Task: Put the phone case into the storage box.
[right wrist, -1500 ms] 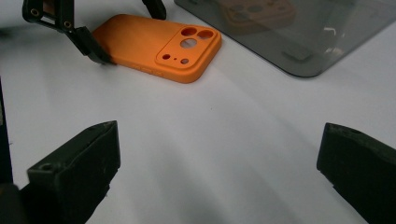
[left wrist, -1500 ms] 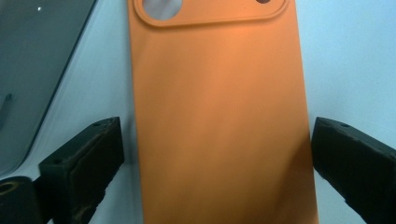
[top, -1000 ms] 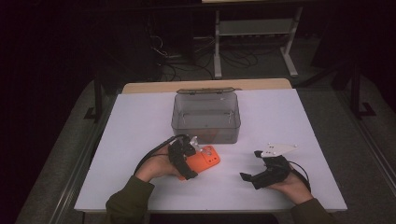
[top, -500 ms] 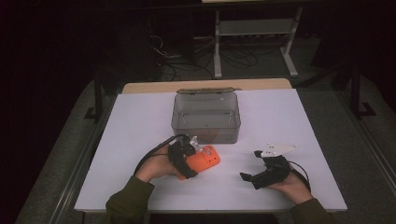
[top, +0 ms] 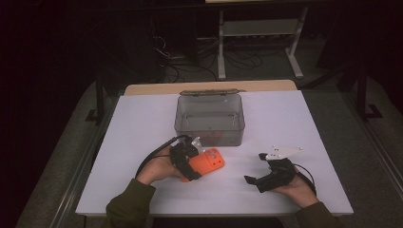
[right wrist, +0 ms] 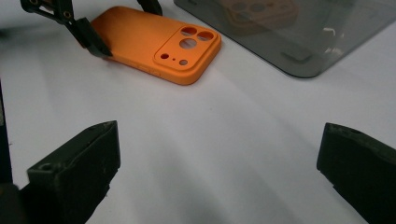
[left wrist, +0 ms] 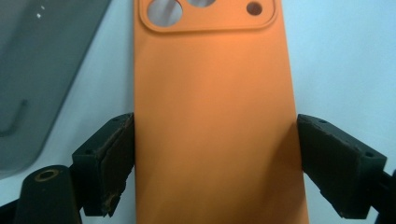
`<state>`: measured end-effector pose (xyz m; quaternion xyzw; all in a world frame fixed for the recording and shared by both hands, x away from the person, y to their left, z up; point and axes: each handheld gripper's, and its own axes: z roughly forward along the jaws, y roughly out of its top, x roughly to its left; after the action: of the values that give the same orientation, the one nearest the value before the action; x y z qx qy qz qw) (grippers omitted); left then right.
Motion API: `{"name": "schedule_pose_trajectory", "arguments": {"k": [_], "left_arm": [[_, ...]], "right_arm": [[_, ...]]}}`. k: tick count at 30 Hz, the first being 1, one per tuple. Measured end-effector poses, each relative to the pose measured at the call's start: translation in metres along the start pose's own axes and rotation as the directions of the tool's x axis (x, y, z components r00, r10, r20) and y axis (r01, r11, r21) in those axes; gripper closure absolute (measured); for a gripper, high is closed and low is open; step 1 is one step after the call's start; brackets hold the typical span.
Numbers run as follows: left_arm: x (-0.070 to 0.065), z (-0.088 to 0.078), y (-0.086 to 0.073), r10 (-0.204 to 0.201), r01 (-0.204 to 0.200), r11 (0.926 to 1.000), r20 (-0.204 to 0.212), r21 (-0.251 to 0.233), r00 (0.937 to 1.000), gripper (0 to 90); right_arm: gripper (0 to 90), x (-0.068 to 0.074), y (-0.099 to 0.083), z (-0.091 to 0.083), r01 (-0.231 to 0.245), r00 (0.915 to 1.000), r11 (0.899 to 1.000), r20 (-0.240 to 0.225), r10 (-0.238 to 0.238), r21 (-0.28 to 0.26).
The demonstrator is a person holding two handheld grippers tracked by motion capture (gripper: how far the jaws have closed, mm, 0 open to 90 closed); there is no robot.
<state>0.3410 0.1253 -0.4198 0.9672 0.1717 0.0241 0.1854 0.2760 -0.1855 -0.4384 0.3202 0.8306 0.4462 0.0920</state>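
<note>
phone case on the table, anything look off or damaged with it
Nothing stands out. The orange phone case lies flat on the white table, back up, with clean camera cutouts and no tear or dent visible. The left tongs have just closed on its two long sides. The grey box behind sits upright.

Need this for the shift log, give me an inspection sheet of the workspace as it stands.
Surface: white table, flat.
Job's things: orange phone case lying face down; grey box behind it, open.
Clutter: nothing seen.
Grippers: left gripper has just been closing, fingers against the case's long edges; right gripper open over bare table.
Cables: one black cable trails from the left gripper.
Surroundings: dark room, metal rack behind.
</note>
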Motion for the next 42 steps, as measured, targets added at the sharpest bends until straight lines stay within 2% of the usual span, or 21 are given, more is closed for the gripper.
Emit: {"name": "schedule_pose_trajectory", "arguments": {"k": [3,5,12,16,22,29,42], "left_arm": [[0.0,-0.007,0.001,0.002,-0.002,0.9998,-0.008,-0.021,1.0,16.5],[-0.001,-0.011,0.001,-0.004,0.004,0.9993,0.004,-0.037,1.0,16.5],[0.001,-0.015,0.001,-0.014,0.014,0.9988,0.006,-0.046,0.9999,16.6],[0.001,-0.022,0.001,-0.015,0.016,0.9976,0.004,-0.068,0.9999,16.6],[0.0,-0.037,0.002,-0.02,0.021,0.9927,0.006,-0.119,0.9998,16.7],[0.004,-0.051,0.003,-0.023,0.025,0.9894,0.015,-0.143,0.9996,16.6],[0.008,-0.054,0.007,-0.027,0.032,0.9857,0.035,-0.166,0.999,16.6]], "right_arm": [[0.0,0.0,0.0,0.0,0.0,1.0,1.0,0.0,0.0,0.001],[0.0,0.0,0.0,0.0,0.001,1.0,1.0,0.0,-0.001,0.001],[0.0,0.0,0.0,0.001,0.002,1.0,1.0,0.0,-0.002,0.002],[0.0,0.0,0.0,0.0,0.001,1.0,1.0,0.001,-0.001,0.002],[0.0,0.0,-0.001,0.0,0.0,1.0,1.0,0.003,0.0,0.003],[0.0,0.0,-0.001,-0.001,-0.001,1.0,1.0,0.006,0.001,0.006],[0.0,-0.001,-0.007,-0.007,0.018,0.9998,1.0,0.009,-0.018,0.01]]}}
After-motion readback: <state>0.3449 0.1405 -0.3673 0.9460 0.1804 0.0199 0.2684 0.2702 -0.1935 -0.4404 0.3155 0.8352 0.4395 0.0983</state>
